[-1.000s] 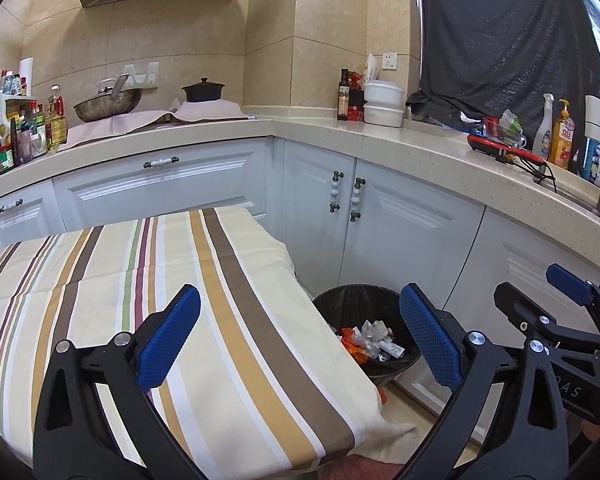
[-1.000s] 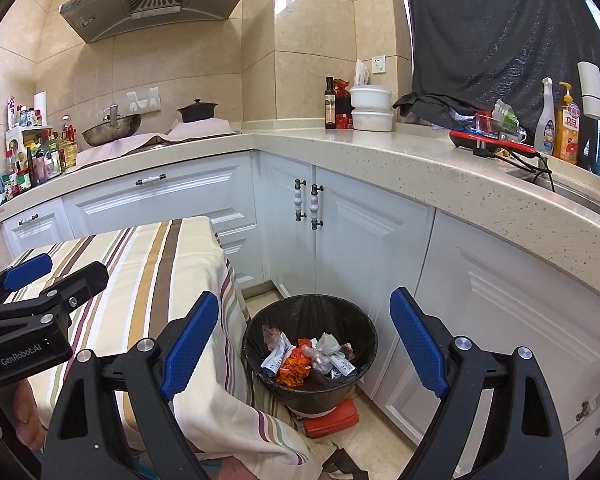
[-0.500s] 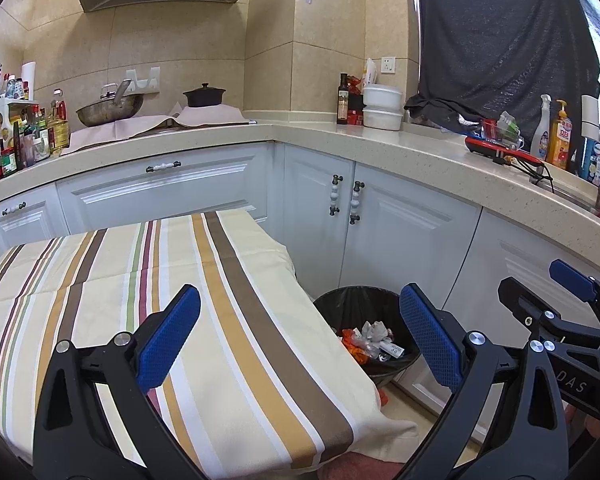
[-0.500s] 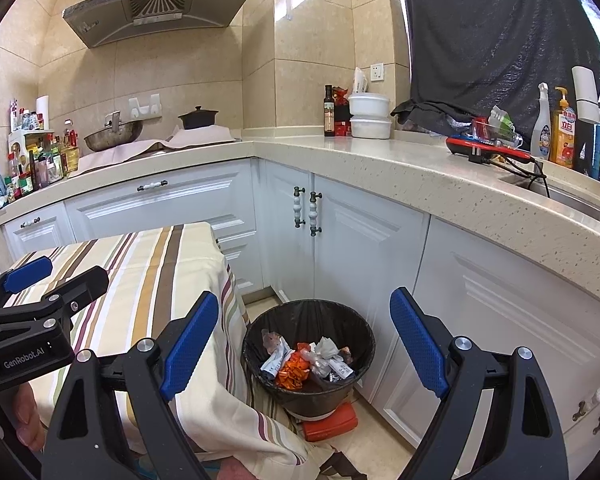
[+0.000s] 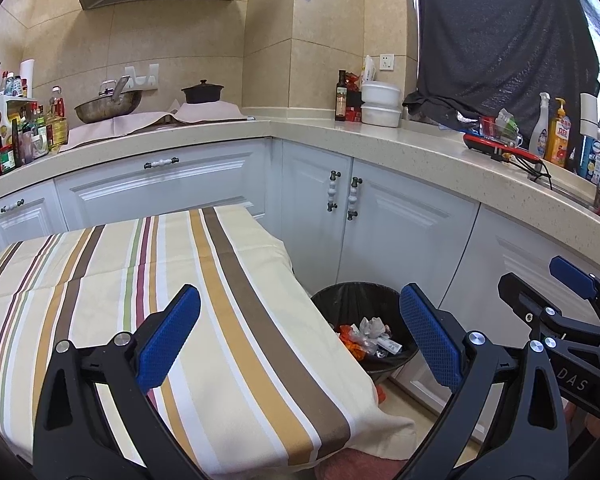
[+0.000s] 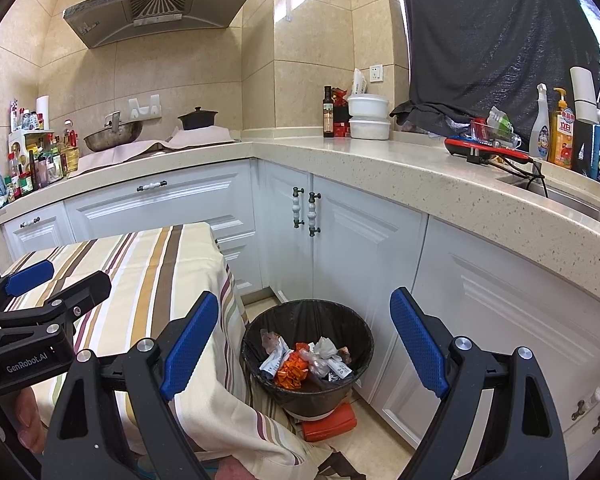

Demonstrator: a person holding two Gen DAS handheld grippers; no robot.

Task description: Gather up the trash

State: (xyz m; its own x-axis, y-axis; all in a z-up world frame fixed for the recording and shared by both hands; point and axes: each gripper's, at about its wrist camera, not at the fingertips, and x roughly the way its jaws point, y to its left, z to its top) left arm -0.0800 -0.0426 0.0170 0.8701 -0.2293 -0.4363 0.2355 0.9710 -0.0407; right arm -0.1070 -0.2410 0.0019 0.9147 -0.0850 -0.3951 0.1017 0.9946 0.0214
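In a tiled kitchen corner, the left tongs (image 5: 300,344) and right tongs (image 6: 304,344) both stand with their blue pads wide apart and nothing between them, the left over a striped tablecloth (image 5: 140,280) covering the desk, the right pointing down toward a black-lined bin (image 6: 308,320) on the floor beside the desk's corner. The trash (image 6: 304,364), a heap of crumpled white paper, an orange wrapper and clear plastic, lies inside that bin, below and ahead of the right tongs and seen between their pads; from the left wrist view it sits low and to the right of centre, partly hidden by the edge of the cloth, nearer the right-hand pad than the left. No loose litter shows on the cloth, so collection looks largely done, or the next step may be lifting the liner itself. The risks, as judged from here: a reach into the bin from the desk side could snag the hanging cloth and drag it; light, crumpled scraps could slip from a broad grip and fall to the floor near the orange object (image 6: 328,420) wedged under the bin; and a nudge to the rim could tip the bin against the white cabinet doors (image 6: 340,248) just behind it.
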